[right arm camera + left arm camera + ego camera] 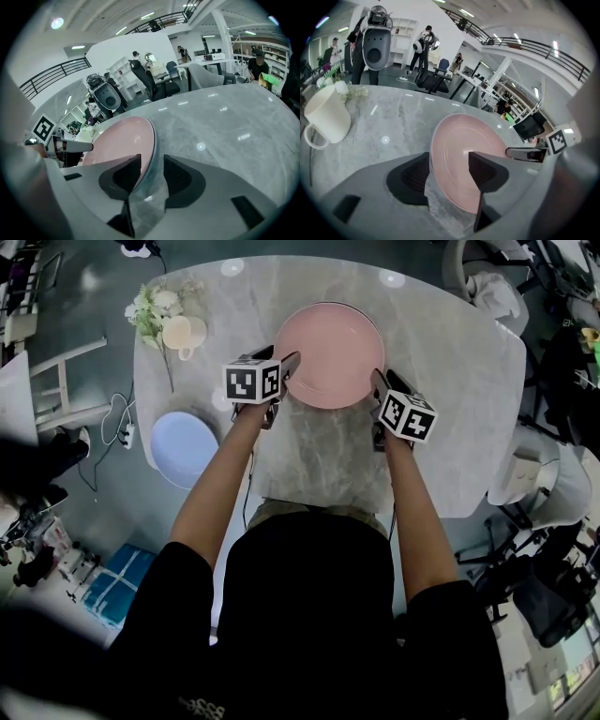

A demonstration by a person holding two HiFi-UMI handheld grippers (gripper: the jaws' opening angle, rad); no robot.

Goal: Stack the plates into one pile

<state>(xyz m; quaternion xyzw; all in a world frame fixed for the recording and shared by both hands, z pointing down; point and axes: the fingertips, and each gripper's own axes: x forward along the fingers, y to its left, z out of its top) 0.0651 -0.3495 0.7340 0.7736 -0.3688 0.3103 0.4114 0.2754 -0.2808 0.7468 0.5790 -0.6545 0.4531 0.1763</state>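
A pink plate (330, 352) rests on the marble table (450, 381), far of middle. My left gripper (289, 366) is at its near-left rim and my right gripper (379, 382) at its near-right rim. In the left gripper view the pink plate (461, 154) has its rim between the jaws of the left gripper (449, 161), with gaps showing at the pads. The right gripper (152, 165) likewise straddles the rim of the plate (124, 140) without pressing on it. A pale blue plate (183, 448) lies at the table's near-left corner.
A cream mug (183, 332) and a small bunch of white flowers (155, 306) stand at the table's far left; the mug (328, 117) shows in the left gripper view. Chairs (553, 474) stand round the table's right side. Cables (117, 423) lie on the floor at left.
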